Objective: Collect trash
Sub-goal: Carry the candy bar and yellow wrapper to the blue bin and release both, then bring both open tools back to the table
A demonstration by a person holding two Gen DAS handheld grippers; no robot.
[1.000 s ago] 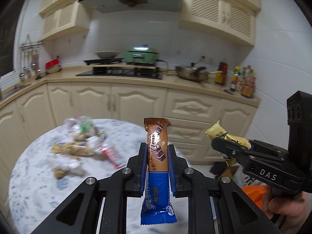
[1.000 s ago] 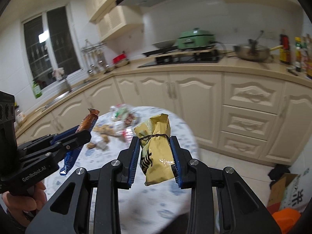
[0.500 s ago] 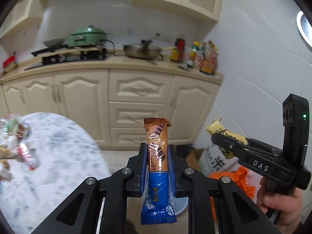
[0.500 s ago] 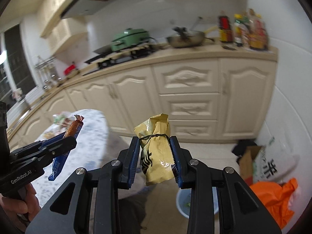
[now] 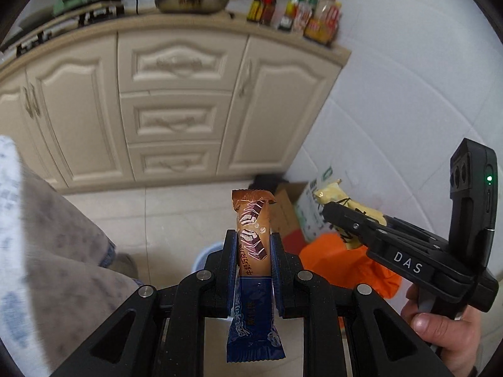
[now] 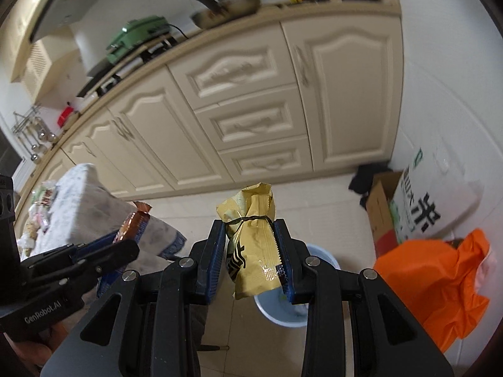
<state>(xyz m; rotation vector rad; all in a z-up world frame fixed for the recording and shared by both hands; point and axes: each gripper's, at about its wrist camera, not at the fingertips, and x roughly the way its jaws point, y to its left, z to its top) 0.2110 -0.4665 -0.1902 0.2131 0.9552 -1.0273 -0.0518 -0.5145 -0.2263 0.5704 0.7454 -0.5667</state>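
Observation:
My left gripper (image 5: 252, 245) is shut on a long brown and blue chocolate bar wrapper (image 5: 253, 251), which stands upright between the pads. A crumpled yellow snack wrapper (image 6: 253, 245) is clamped in my right gripper (image 6: 251, 245). Both grippers point down at the tiled floor. Below them stands a pale blue bin (image 6: 283, 311), partly hidden behind the fingers; its rim (image 5: 204, 251) shows in the left wrist view. The right gripper (image 5: 333, 212) with the yellow wrapper (image 5: 333, 194) is at the right in the left wrist view; the left gripper (image 6: 129, 245) is at the left in the right wrist view.
Cream kitchen cabinets (image 5: 176, 100) run across the back. An orange plastic bag (image 6: 440, 286), a cardboard box (image 6: 382, 213) and a white printed sack (image 6: 424, 201) lie by the white wall. The round patterned table (image 6: 81, 198) with more wrappers (image 6: 41, 201) is at the left.
Both grippers swung right, away from the table, and tipped down toward the floor. The blue bin and the orange bag came into view beneath them. Both wrappers stayed clamped.

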